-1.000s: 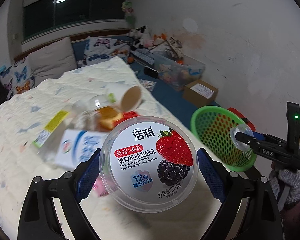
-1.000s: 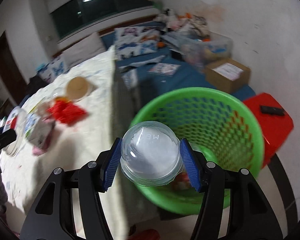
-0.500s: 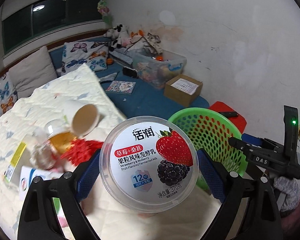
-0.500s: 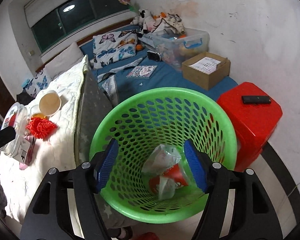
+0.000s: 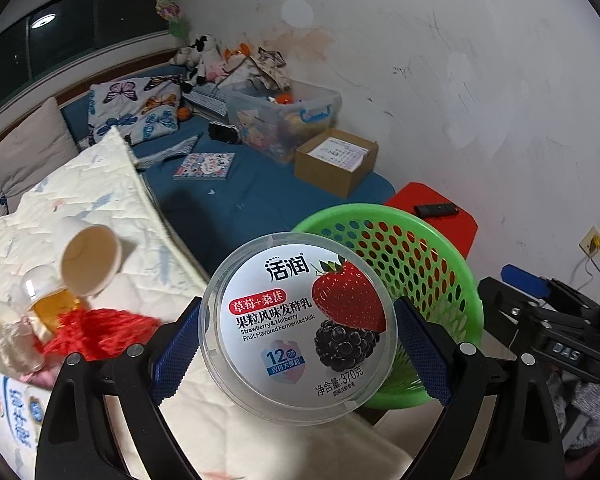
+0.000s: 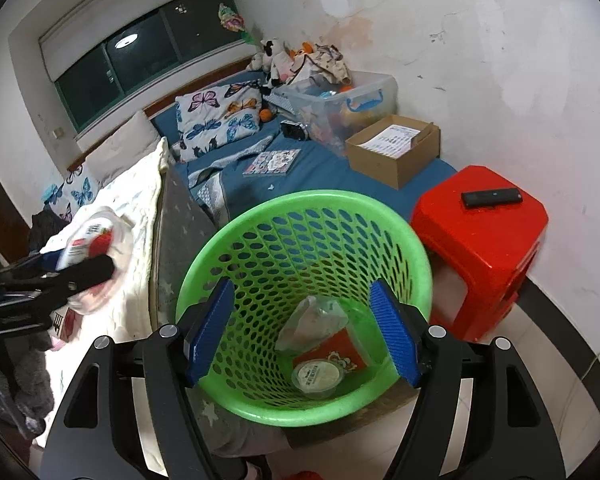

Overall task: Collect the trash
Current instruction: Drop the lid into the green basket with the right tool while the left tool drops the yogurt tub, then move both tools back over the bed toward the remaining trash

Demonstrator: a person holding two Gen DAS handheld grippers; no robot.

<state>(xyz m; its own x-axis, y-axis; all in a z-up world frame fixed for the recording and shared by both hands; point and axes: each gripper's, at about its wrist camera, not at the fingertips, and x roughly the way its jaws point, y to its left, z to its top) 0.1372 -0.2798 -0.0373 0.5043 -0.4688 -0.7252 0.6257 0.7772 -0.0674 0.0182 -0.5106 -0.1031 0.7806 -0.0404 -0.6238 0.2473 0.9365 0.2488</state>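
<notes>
1. Two grippers: left gripper (image 5: 298, 354) jaws clenched on yogurt tub (image 5: 298, 326), held just near of green basket (image 5: 440, 280) rim; carry it over the opening before letting go.
2. Right gripper (image 6: 302, 330) jaws opening, nothing between, above basket.
3. Bed (image 5: 112, 208) left holds more trash; red stool (image 6: 480, 232) right.

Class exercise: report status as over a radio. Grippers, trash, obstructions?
Left gripper clamped on round strawberry yogurt tub. Right gripper empty over green plastic mesh basket, jaws opening. Clear lidded cup in basket. Nothing blocking.
</notes>
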